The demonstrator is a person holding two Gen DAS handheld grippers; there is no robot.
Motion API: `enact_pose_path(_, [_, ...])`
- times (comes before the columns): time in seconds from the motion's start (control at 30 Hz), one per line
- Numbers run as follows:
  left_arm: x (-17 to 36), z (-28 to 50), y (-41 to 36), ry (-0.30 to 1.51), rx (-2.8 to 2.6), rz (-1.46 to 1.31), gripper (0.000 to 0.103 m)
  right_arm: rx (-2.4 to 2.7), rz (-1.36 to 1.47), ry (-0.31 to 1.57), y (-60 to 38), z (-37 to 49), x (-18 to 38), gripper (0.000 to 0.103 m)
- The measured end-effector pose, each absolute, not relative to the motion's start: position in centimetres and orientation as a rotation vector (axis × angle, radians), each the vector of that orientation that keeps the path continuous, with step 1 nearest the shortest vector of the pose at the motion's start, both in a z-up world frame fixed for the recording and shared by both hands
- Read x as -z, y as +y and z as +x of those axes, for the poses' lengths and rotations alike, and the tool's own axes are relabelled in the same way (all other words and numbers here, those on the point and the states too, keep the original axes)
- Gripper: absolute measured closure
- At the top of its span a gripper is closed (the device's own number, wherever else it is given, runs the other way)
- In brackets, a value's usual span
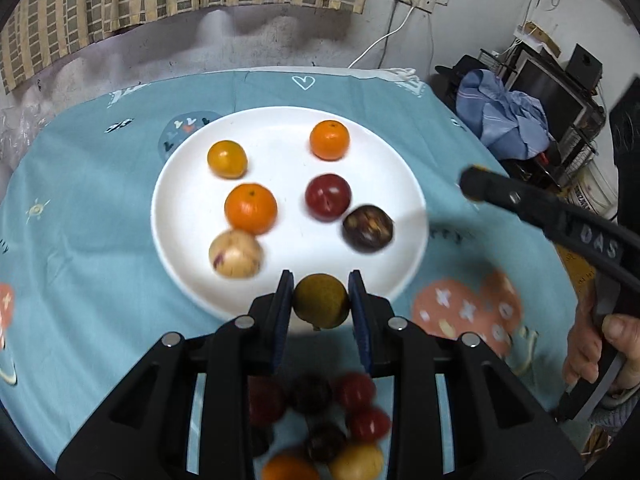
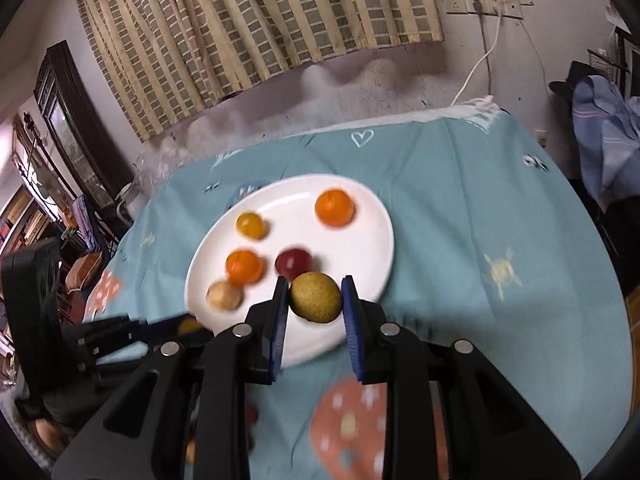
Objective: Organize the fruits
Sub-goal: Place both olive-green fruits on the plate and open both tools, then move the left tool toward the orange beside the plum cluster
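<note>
**Both grippers carry fruit toward the plate**

The left gripper (image 1: 321, 300) pinches a round olive-brown fruit (image 1: 320, 300) over the 6 o'clock rim of the round white ceramic plate (image 1: 192, 184). The right gripper (image 2: 314, 300) pinches a yellow-green fruit (image 2: 316, 297) at the plate's 5 o'clock. Six fruits already sit on the plate; a loose pile (image 1: 320, 424) remains under the left gripper. The right gripper's handle reads "DAS" (image 1: 600, 244).
</note>
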State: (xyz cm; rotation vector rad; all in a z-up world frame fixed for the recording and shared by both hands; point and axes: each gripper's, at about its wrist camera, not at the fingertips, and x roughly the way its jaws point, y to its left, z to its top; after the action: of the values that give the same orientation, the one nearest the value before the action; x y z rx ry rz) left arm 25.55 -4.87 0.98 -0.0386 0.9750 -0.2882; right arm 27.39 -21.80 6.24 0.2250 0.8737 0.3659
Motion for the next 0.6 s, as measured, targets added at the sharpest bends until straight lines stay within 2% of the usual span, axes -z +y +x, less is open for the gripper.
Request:
enact_pose_path(0.13, [0.2, 27.6, -5.2, 0.982, 0.287, -0.040, 0.074, -0.355, 0.226, 0.885, -21.2, 31.0, -4.3, 0.076])
enact_pose_path(0.2, [0.7, 28.3, -5.4, 0.988, 0.292, -0.046, 0.069, -0.350, 0.227, 0.899, -20.8, 32.0, -3.5, 0.076])
enact_pose_path(0.3, [1.2, 28.9, -5.4, 0.992, 0.300, -0.057, 0.067, -0.323, 0.227, 0.919, -20.5, 33.1, -2.7, 0.075])
enact_pose_path(0.47, [0.7, 28.2, -4.5, 0.987, 0.280, -0.082, 0.059, -0.316, 0.230, 0.906, -20.8, 32.3, -3.5, 0.074])
enact_pose_path(0.6, [-0.3, 26.1, -3.1, 0.979, 0.259, -0.097, 0.059, -0.321, 0.268, 0.874, -21.8, 29.6, -5.5, 0.074])
